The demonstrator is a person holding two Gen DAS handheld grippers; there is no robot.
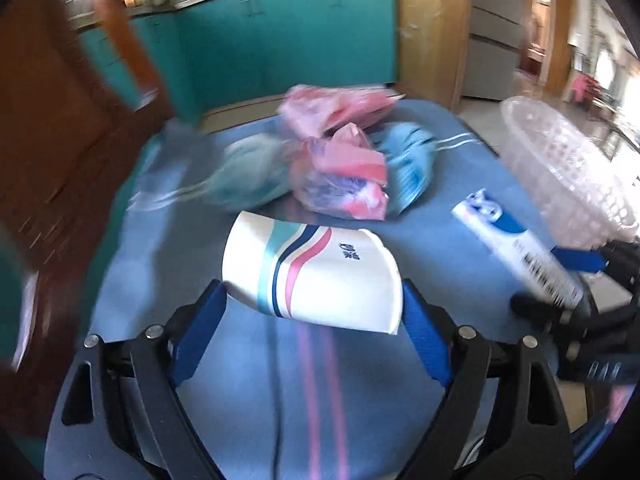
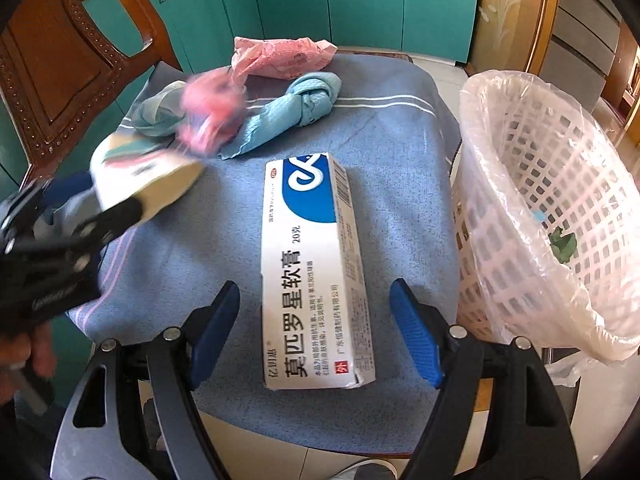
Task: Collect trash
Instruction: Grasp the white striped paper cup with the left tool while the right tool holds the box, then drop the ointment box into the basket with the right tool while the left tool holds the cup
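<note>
A white paper cup (image 1: 320,272) with teal, navy and pink stripes lies on its side between the blue pads of my left gripper (image 1: 311,286), which is shut on it. In the right wrist view the same cup (image 2: 148,176) is blurred at the left, just above the towel. A white and blue ointment box (image 2: 312,264) lies lengthwise between the fingers of my right gripper (image 2: 316,304). That gripper is open, with a gap on each side of the box. The left wrist view shows the box (image 1: 516,248) with the right gripper (image 1: 556,284) around its near end.
A blue towel (image 2: 400,160) covers the seat. On it lie a pink plastic bag (image 2: 280,56), a knotted light-blue cloth (image 2: 304,104) and a blurred pink crumpled wrapper (image 2: 212,116). A white lattice basket (image 2: 540,184) with a plastic liner stands at the right. A wooden chair back (image 2: 60,60) rises at the left.
</note>
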